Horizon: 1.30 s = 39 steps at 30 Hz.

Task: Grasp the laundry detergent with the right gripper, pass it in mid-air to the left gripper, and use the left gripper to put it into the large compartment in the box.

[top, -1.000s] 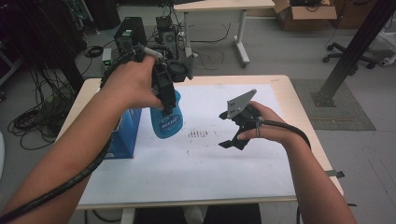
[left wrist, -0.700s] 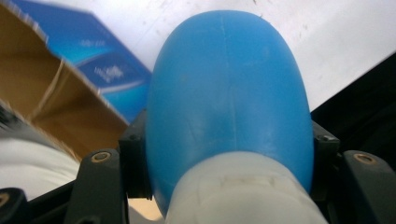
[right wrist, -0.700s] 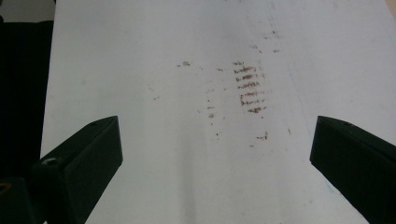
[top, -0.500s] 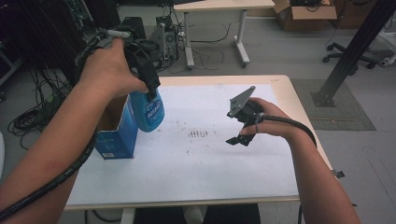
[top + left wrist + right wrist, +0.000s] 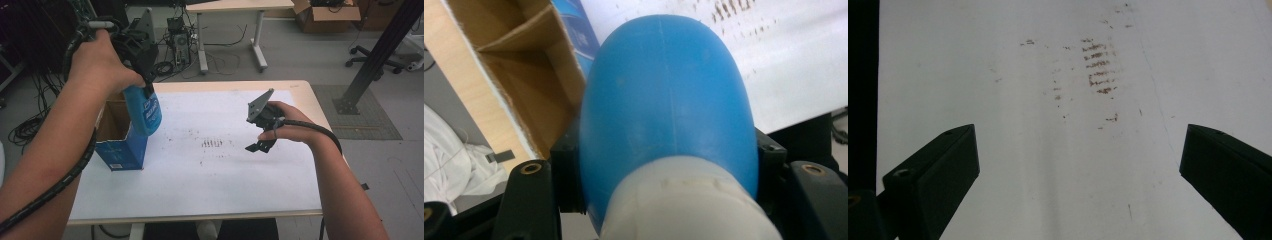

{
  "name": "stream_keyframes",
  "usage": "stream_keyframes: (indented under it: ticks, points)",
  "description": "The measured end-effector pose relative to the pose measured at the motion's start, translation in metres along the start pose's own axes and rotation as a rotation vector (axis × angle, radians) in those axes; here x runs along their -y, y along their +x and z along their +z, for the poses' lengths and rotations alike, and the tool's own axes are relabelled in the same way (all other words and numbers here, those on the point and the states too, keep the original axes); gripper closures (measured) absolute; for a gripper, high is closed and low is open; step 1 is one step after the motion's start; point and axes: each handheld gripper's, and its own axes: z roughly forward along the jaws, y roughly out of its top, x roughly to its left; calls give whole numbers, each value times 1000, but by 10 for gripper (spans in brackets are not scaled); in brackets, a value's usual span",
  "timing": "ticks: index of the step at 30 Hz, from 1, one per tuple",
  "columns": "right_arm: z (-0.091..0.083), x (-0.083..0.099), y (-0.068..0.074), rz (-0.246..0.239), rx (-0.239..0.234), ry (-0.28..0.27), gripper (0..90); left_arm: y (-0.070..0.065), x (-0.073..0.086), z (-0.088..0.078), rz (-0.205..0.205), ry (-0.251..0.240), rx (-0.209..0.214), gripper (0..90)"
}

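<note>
At the tabletop's left edge stands an open cardboard box point(image 5: 120, 142). The left gripper view shows its brown inside. The left gripper point(image 5: 142, 60), clenched on the blue bottle point(image 5: 145, 112), holds it above the box's near corner. The right gripper point(image 5: 260, 137) hangs released over the stained white sheet point(image 5: 210, 165).

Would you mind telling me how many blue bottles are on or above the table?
1. The blue bottle is clamped in the left gripper, hanging over the open cardboard box. The box interior is partly hidden.
</note>
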Motion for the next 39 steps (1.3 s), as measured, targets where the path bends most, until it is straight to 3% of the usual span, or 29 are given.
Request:
stream_keyframes:
  ticks: [6,14,21,30,39]
  points:
    - [3,1,-2,5,-5,11,26,13,1,-10,-47,-17,-1,376]
    - [2,4,-5,12,-16,42,27,44,7,-26,-128,-33,-4,376]
    - [0,5,-7,19,-18,52,28,72,13,-29,-205,-38,-13,376]
    - [-2,4,-7,16,-21,54,28,93,18,-15,-254,-35,-33,376]
    - [2,8,-6,17,-30,70,28,105,19,12,-280,-26,-13,376]
